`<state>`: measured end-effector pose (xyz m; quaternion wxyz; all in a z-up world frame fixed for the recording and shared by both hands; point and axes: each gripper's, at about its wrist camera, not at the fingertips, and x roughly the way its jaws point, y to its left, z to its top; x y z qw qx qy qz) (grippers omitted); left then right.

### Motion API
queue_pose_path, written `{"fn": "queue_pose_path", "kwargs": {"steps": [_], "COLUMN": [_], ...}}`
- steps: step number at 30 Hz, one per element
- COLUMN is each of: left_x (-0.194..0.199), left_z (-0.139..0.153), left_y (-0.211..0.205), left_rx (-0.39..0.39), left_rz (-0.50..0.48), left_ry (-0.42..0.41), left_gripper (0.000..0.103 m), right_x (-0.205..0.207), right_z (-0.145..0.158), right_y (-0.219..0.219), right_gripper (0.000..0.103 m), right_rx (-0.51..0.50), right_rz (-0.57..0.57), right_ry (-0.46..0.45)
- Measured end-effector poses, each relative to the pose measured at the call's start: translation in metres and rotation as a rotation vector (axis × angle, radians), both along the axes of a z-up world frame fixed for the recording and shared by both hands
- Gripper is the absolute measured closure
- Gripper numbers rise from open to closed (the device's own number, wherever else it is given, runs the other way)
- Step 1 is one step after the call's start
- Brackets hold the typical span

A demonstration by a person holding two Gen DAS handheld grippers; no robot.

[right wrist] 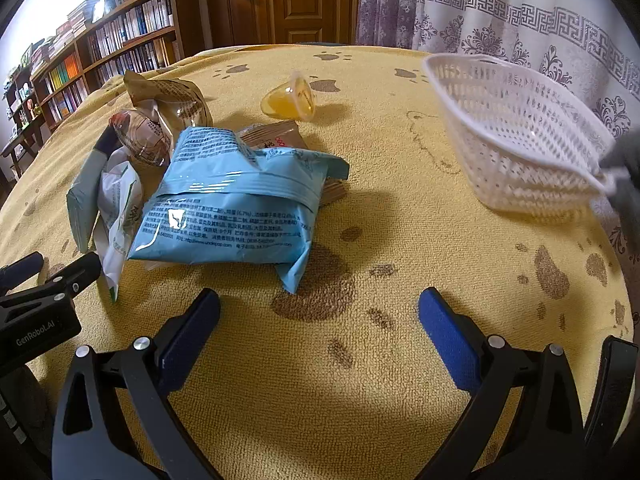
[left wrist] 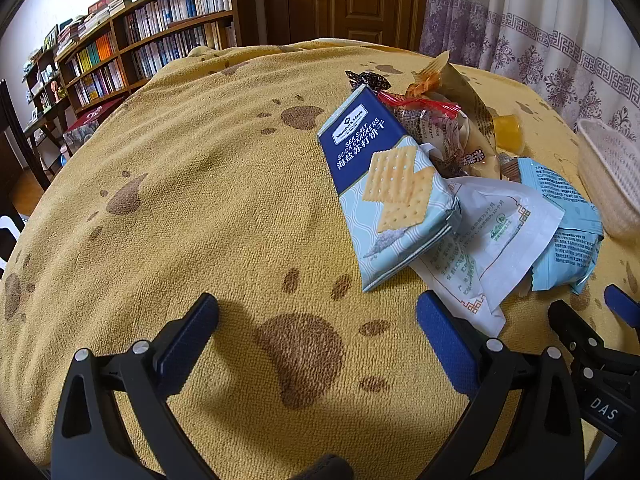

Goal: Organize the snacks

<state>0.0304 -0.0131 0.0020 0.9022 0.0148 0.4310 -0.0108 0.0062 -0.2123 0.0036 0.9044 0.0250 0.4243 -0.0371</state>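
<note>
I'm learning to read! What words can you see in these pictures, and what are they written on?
"Member's Mark", "SEA SALT SODA CRACKERS", "海盐苏打饼干": cracker pack.
"DAS": right gripper's body.
"GenRoboAI" (middle letters unsure): left gripper's body.
"www.unclepop.com": blue snack bag; its other print is too small.
White wrapper, brown packet: too small or blurred.

home | bookshelves [left wrist: 132, 44] | wooden door [right wrist: 288, 0] | patterned curtains [right wrist: 500, 12] | paw-print tablecloth [left wrist: 200, 200]
</note>
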Motion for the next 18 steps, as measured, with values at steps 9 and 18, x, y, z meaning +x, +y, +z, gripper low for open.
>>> {"fn": "queue_pose_path", "kwargs": {"steps": [9, 18], "left_x": [-0.0003, -0.0008], "left_z": [-0.0001, -0.0012], "left_y": [-0.0004, 0.0015], "left_rx": [0.005, 0.009], "left_rz": [0.0, -0.001], "left_ry": [0.001, 0.005], "left_gripper": [0.005, 0.005], "right_x": [0.0007, 0.0013], "right_z": [0.0006, 0.0005], "right_y": [-0.0009, -0.0002], "right_gripper": [0.002, 0.002], "right_rx": [0.0, 0.0], "right_rz": [0.0, 0.003], "right_ry": [0.001, 0.003]}}
